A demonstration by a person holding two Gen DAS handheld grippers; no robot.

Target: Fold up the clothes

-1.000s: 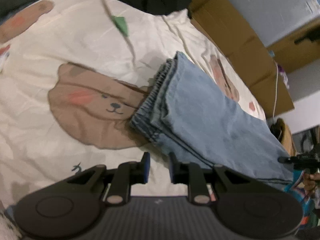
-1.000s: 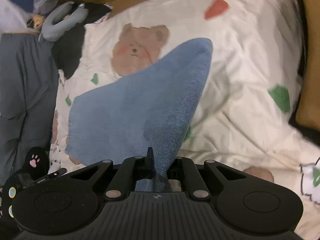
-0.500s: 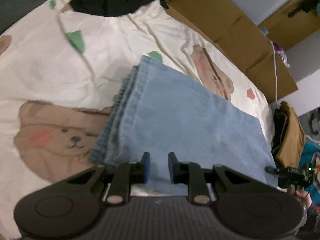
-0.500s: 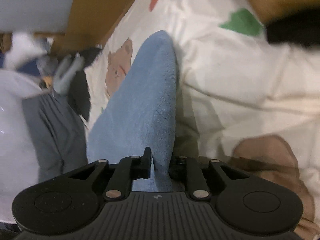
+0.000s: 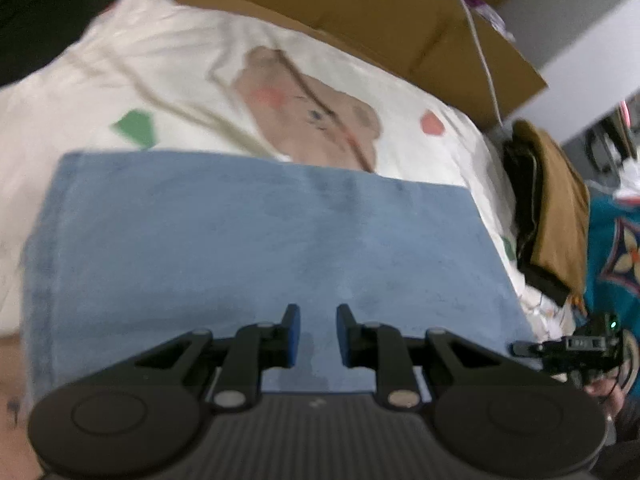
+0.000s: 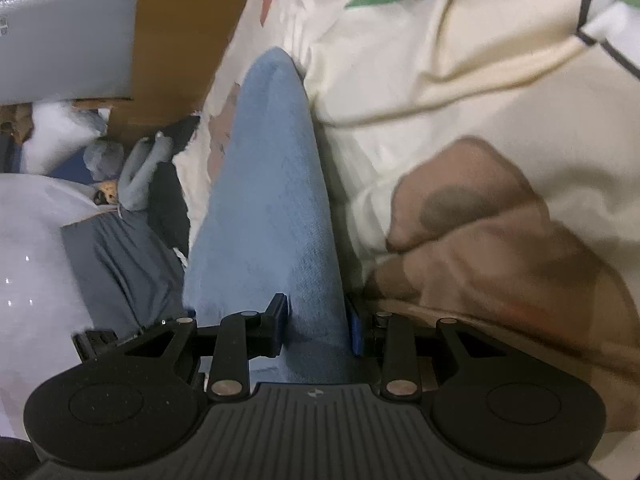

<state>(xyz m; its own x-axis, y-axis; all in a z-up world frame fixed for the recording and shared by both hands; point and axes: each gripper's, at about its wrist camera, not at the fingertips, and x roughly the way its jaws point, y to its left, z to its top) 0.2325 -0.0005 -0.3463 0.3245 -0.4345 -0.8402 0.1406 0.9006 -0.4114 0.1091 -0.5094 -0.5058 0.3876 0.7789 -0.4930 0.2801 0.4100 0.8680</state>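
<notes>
Folded light-blue jeans (image 5: 260,248) lie flat on a cream bear-print bedsheet (image 5: 180,80). My left gripper (image 5: 318,334) hovers over their near edge, its fingers slightly apart with nothing between them. In the right wrist view the jeans (image 6: 272,184) run away from me as a long folded strip. My right gripper (image 6: 318,326) is at their near end, low over the sheet. Its jaws are opening, and the denim fold still lies between the blue pads (image 6: 355,336) without being squeezed.
A cardboard box (image 5: 360,12) with a white cable (image 5: 486,60) borders the bed's far side. A stack of brown and black folded clothes (image 5: 556,208) sits at the right. Grey clothing (image 6: 120,264) and a grey plush toy (image 6: 132,176) lie left of the jeans.
The left gripper slid sideways over the jeans and rolled. The right gripper came down with the pinched denim, laid it on the sheet, and its jaws spread apart.
</notes>
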